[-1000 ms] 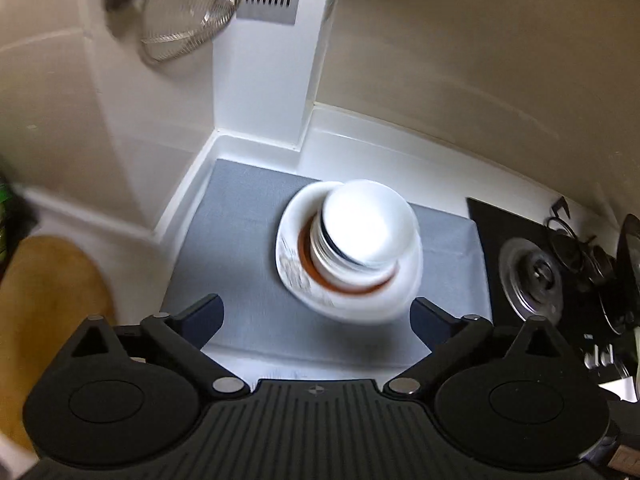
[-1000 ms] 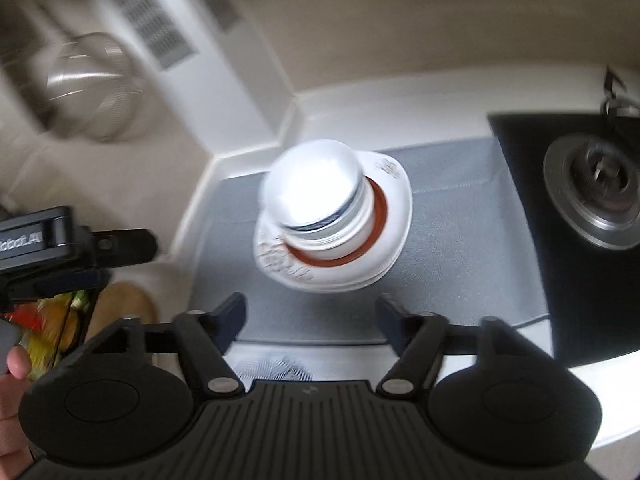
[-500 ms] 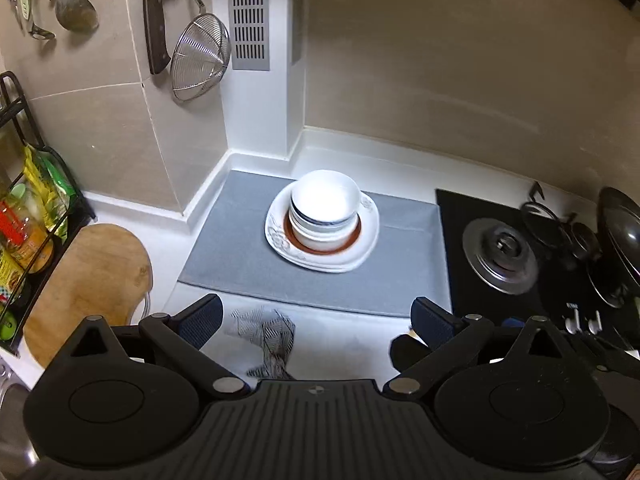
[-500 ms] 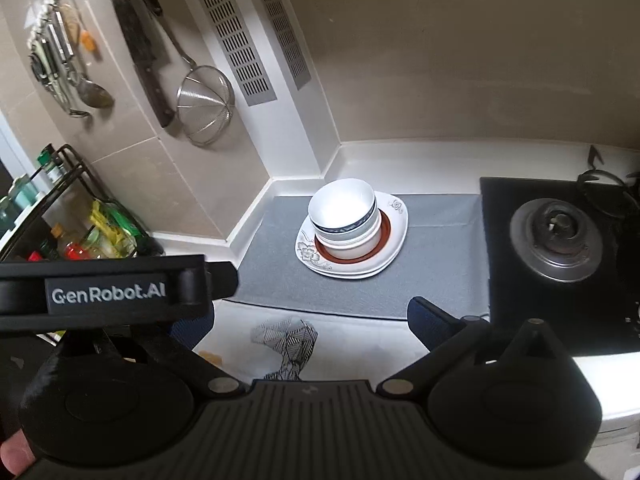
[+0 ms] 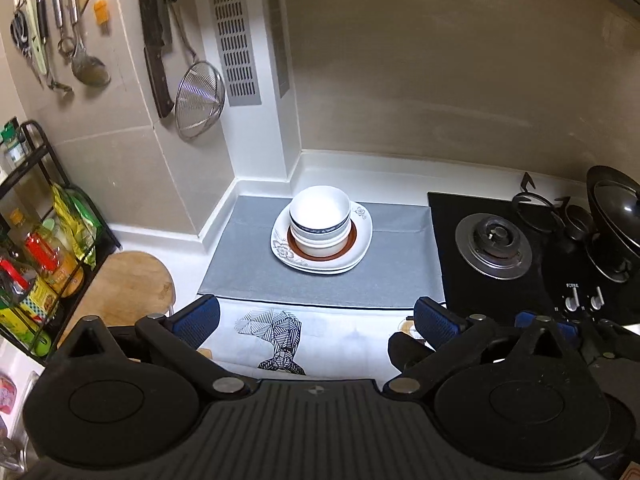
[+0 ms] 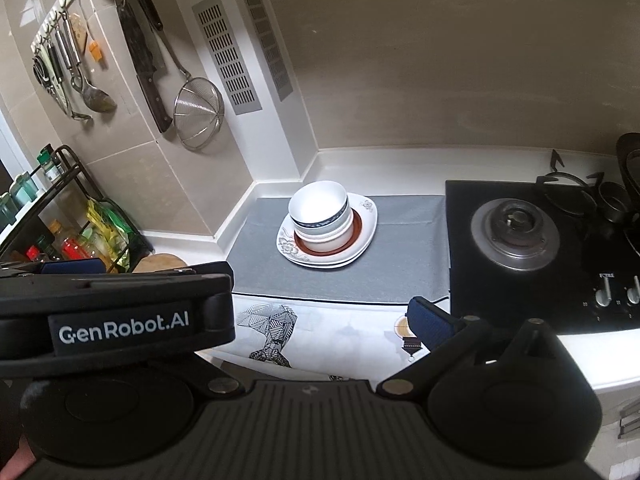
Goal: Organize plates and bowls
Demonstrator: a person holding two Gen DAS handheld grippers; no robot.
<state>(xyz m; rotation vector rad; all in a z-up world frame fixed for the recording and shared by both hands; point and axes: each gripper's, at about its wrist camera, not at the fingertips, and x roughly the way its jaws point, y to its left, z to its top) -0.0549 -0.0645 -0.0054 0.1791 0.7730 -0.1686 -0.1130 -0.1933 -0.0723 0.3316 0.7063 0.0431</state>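
Observation:
A stack of white bowls (image 5: 320,220) (image 6: 320,212), the top one blue-rimmed, sits on stacked plates (image 5: 360,256) (image 6: 366,240), a red-rimmed one over white flowered ones, on a grey mat (image 5: 248,264) (image 6: 404,268). My left gripper (image 5: 316,318) is open and empty, held back over the counter's front edge, well short of the stack. My right gripper (image 6: 320,312) is open and empty; its left finger is hidden behind the left gripper's body (image 6: 116,316), its right finger (image 6: 430,322) shows.
A black gas stove (image 5: 496,240) (image 6: 516,232) with a wok lies right of the mat. A patterned cloth (image 5: 280,334) covers the counter front. A wooden board (image 5: 128,292) and a rack of bottles (image 5: 36,248) stand left. Knife, ladle and strainer (image 5: 200,100) hang on the wall.
Both grippers have pulled back and up from the stack, which now looks small and far. The stack itself has not moved.

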